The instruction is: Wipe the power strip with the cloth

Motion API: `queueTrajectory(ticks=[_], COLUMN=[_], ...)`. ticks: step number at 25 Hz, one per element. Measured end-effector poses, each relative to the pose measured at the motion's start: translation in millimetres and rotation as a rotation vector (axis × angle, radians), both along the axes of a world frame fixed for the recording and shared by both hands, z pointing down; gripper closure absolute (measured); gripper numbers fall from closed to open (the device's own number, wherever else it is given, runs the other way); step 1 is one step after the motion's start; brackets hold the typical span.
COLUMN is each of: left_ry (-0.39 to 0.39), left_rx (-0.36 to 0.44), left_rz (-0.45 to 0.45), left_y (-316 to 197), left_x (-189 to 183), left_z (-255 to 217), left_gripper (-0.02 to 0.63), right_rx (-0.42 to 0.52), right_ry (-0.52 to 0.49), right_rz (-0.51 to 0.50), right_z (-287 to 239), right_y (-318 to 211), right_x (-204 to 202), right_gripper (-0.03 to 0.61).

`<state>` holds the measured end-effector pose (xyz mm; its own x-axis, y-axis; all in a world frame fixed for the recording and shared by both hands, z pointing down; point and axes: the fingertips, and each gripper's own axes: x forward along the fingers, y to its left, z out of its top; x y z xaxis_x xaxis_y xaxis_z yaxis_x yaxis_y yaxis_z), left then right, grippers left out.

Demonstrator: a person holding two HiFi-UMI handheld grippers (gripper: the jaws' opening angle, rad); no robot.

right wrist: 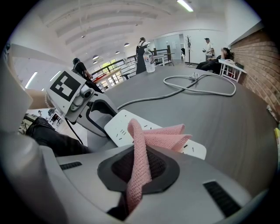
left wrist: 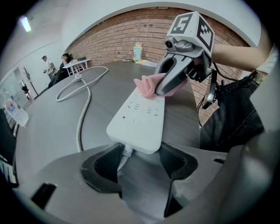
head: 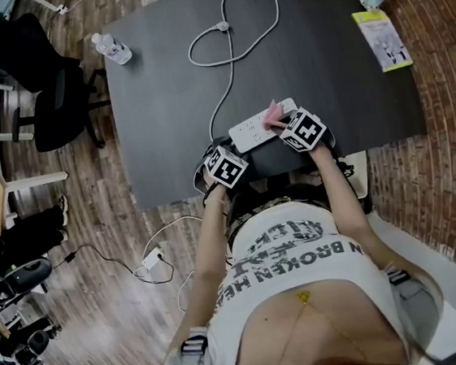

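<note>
Right tool (right wrist: 139, 154) pinches the cloth (right wrist: 164, 135) atop the power strip (right wrist: 119, 127).

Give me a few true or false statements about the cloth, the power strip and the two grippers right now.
1. The right gripper is shut on the pink cloth. True.
2. The cloth touches the power strip. True.
3. The left gripper hangs clear of the strip. False: its jaws grip the strip's cable end.
4. The strip's cable lies in a straight line. False: it loops across the table.
</note>
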<state>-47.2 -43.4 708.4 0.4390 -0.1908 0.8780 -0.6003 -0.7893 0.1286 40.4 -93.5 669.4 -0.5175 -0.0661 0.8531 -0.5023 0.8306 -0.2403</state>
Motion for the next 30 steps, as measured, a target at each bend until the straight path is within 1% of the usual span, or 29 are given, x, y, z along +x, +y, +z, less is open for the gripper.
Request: queueTrajectory(ticks=[5, 14, 25, 30], left_ry=[0.001, 0.0, 0.0, 0.001], left_rx=[-0.001, 0.0, 0.002, 0.003], left_rz=[0.0, -0.001, -0.002, -0.002], left_y=[0, 0, 0, 0], left_x=[0, 0, 1, 0], left_z=[0, 0, 1, 0], left_gripper=[0.35, 0.35, 0.35, 0.35], right_rx=[0.013, 0.039, 0.072, 0.064], right_ry=[0.002, 0.004, 0.036, 0.027], right_rz=[0.022, 0.091, 0.166, 0.198], right_z=[-1, 0, -1, -2], right_y=[-4, -12, -21, -25], right_x=[11, 34, 65, 71], right_gripper=[0.563, 0.562, 0.561, 0.562])
